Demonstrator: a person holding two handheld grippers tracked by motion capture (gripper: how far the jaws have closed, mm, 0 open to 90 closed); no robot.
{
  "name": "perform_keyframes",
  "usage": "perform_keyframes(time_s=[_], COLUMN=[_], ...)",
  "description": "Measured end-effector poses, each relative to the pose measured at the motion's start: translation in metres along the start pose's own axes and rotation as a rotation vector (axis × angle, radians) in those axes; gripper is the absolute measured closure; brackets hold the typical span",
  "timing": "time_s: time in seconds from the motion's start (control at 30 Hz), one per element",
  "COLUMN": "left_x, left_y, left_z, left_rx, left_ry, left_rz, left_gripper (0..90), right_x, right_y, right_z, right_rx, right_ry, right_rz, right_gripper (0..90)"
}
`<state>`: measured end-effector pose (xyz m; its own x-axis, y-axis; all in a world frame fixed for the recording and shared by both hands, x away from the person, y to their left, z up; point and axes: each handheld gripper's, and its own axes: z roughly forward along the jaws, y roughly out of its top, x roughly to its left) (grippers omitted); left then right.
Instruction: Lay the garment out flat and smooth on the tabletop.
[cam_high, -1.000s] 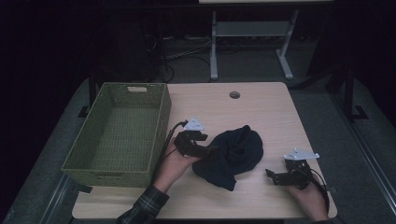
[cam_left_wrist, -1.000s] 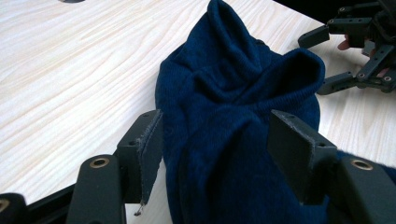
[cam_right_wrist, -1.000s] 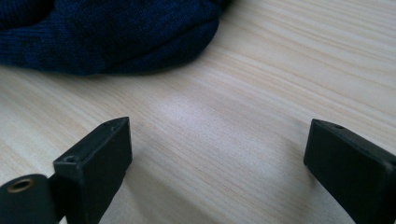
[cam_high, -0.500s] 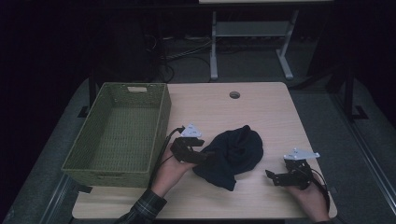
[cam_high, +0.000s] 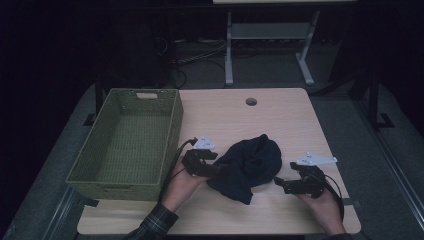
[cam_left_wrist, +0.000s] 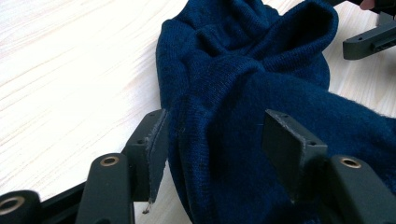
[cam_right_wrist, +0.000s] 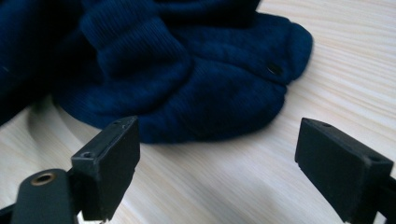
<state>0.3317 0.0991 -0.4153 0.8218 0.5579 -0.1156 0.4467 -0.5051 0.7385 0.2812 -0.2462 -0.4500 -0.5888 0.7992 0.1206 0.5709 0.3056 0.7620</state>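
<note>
A crumpled navy knitted cloth (cam_high: 252, 160) lies on the wooden table (cam_high: 280, 115), near its front. My left gripper (cam_high: 220, 170) is at the cloth's left edge. In the left gripper view its jaws stand apart around a raised fold of the cloth (cam_left_wrist: 243, 60), so the left gripper (cam_left_wrist: 219, 140) is open, with one pad (cam_left_wrist: 156, 140) brushing the fabric. My right gripper (cam_high: 277, 184) rests low on the table just right of the cloth. The right gripper (cam_right_wrist: 224, 154) is open with bare wood between its jaws, a little short of the cloth's rounded edge (cam_right_wrist: 187, 79).
A green woven basket (cam_high: 172, 130) stands along the table's left side with nothing visible in it. A round cable hole (cam_high: 251, 101) sits near the far edge. A metal desk frame (cam_high: 270, 45) stands on the dark floor beyond.
My left gripper has shifted slightly toward the near edge and pushed its jaws into the cloth's left edge. The right gripper and the cloth have stayed where they were.
</note>
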Motion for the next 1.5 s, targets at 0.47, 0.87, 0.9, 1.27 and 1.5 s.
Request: perform_keyframes(time_s=[0.47, 0.87, 0.9, 1.27, 1.5], left_x=[0.001, -0.002, -0.002, -0.014, -0.018], left_y=[-0.002, -0.003, -0.003, -0.011, -0.020], left_z=[0.000, 0.001, 0.000, -0.002, -0.002], left_rx=[0.005, 0.030, 0.032, 0.042, 0.064], left_ry=[0.004, -0.024, -0.029, -0.065, -0.077], left_rz=[0.007, 0.019, 0.022, 0.020, 0.026], left_gripper=[54.3, 85.8, 86.0, 86.6, 86.6], right_x=[0.018, 0.012, 0.011, -0.010, -0.026], right_y=[0.027, 0.030, 0.031, 0.050, 0.064], right_z=[0.012, 0.012, 0.011, 0.014, 0.026], right_rx=[-0.042, -0.024, -0.022, -0.015, -0.002], right_ry=[0.046, 0.028, 0.028, -0.001, -0.005], right_rz=[-0.066, -0.067, -0.067, -0.089, -0.073], right_gripper=[48.4, 84.5, 84.5, 84.6, 85.0])
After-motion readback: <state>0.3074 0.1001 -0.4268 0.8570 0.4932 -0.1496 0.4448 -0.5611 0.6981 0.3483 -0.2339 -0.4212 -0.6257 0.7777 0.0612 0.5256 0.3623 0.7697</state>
